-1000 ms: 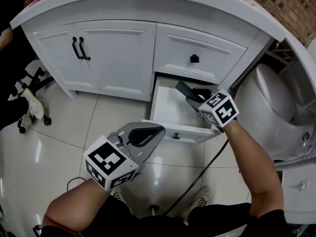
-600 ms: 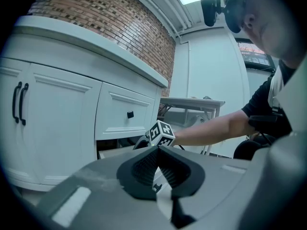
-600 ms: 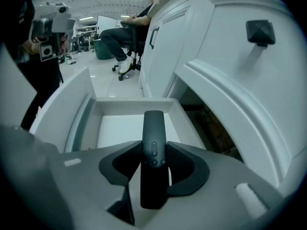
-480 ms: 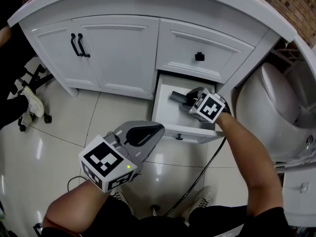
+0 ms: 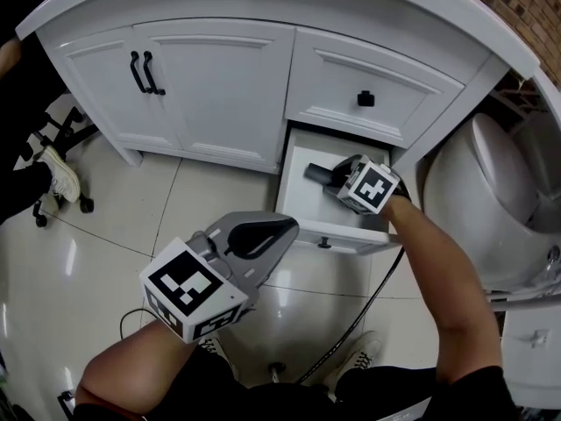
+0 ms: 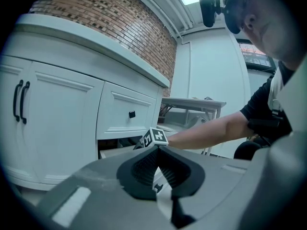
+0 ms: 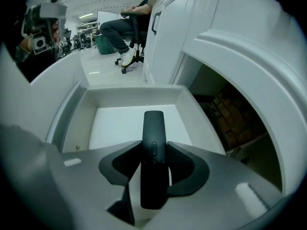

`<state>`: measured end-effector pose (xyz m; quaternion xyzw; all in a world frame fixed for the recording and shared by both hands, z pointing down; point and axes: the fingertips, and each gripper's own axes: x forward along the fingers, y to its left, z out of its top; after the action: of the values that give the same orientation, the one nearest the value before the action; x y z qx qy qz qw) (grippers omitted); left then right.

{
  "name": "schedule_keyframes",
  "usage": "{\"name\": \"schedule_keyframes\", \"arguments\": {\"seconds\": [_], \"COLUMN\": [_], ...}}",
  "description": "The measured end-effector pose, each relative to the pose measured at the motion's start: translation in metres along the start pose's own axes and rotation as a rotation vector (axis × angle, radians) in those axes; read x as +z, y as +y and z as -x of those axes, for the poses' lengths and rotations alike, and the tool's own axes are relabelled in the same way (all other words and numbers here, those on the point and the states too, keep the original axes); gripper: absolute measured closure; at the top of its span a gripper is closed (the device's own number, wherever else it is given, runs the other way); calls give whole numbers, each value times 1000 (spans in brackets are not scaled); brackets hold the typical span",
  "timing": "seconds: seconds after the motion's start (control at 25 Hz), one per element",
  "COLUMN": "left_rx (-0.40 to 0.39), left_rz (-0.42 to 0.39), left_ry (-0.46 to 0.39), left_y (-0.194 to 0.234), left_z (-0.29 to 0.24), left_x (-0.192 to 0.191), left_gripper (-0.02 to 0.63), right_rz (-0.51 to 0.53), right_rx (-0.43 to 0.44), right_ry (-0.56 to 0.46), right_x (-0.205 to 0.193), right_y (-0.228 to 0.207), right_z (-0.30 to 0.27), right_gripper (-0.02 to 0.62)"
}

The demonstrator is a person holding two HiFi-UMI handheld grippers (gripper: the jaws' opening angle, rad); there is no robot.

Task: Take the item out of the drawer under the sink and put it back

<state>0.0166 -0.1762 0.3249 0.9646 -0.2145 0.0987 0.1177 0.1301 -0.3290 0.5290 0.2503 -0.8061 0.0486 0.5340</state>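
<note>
The low drawer (image 5: 337,235) under the sink counter stands pulled open, and its white floor (image 7: 129,121) is bare. My right gripper (image 5: 331,174) reaches down into it, shut on a slim black remote-like item (image 5: 317,173). In the right gripper view the item (image 7: 153,143) sticks out forward between the pads (image 7: 178,163) and hangs just above the drawer floor. My left gripper (image 5: 282,227) hovers over the tiled floor in front of the drawer; its jaws are shut on nothing (image 6: 158,153).
Above the open drawer is a closed drawer with a black knob (image 5: 365,99). Cabinet doors with black handles (image 5: 140,71) are to the left. A white toilet (image 5: 491,191) stands at the right. A black cable (image 5: 368,296) runs across the tiles, and a chair base (image 5: 53,178) stands at far left.
My right gripper has carried the black item from the drawer's front right corner deeper and lower into the drawer. The left gripper has hardly moved.
</note>
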Motion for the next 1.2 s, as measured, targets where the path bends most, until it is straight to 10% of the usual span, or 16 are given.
{"name": "schedule_keyframes", "arguments": {"seconds": [0.68,1.2], "left_rx": [-28,-5], "left_rz": [-8,-49], "left_ry": [2,-6], "left_y": [-5,-13], "left_z": [-1,11], "left_x": [-1,3], "left_gripper": [600,600], "right_rz": [-83,-103], "right_rx": [16,-276], "right_ry": [-41,-200], "right_x": [13,39], "right_y": [8,-15], "right_z": [7,94], "right_gripper": [399,588]}}
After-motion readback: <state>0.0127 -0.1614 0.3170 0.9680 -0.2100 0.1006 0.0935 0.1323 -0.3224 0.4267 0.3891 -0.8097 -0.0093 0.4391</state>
